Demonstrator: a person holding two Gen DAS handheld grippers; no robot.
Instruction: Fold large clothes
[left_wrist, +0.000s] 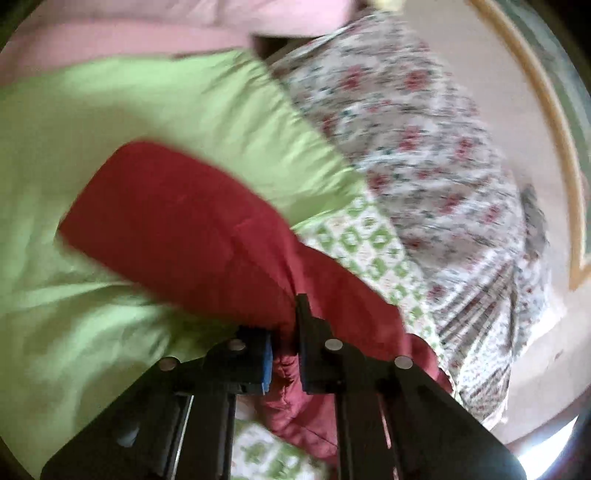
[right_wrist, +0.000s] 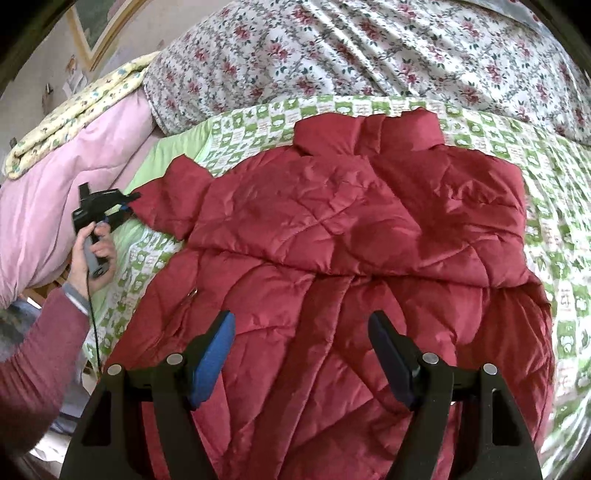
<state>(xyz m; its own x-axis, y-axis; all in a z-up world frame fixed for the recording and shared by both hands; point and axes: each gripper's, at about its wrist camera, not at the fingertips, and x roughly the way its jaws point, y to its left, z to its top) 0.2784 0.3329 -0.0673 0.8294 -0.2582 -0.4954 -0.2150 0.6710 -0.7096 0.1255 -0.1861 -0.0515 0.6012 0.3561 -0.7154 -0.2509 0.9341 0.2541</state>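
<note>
- Nearest in the right wrist view, the right gripper (right_wrist: 301, 354) hangs over the lower part of a red quilted jacket (right_wrist: 332, 236); its jaws stand wide apart, with nothing between the blue pads (right_wrist: 212, 360).
- The jacket lies spread flat on a green-and-white checked bedsheet (right_wrist: 554, 192), collar (right_wrist: 369, 134) at the far end, a crease running across its middle.
- At the left edge, a hand (right_wrist: 92, 254) in a dark red sleeve (right_wrist: 37, 350) holds the left gripper (right_wrist: 129, 201) at the tip of the jacket's outstretched sleeve (right_wrist: 173, 195).
- In the blurred left wrist view, the left gripper (left_wrist: 286, 354) has its jaws clamped together on a bunch of the red sleeve fabric (left_wrist: 184, 221).
- Behind that sleeve lies a plain light green cloth (left_wrist: 129, 110).
- Farther back, a floral quilt (right_wrist: 369, 48) with red flowers is heaped along the bed.
- A pink blanket (right_wrist: 55, 184) sits at the far left, with a folded yellow patterned cloth (right_wrist: 74, 107) on top.
- A framed picture (right_wrist: 99, 26) hangs on the wall beyond.
</note>
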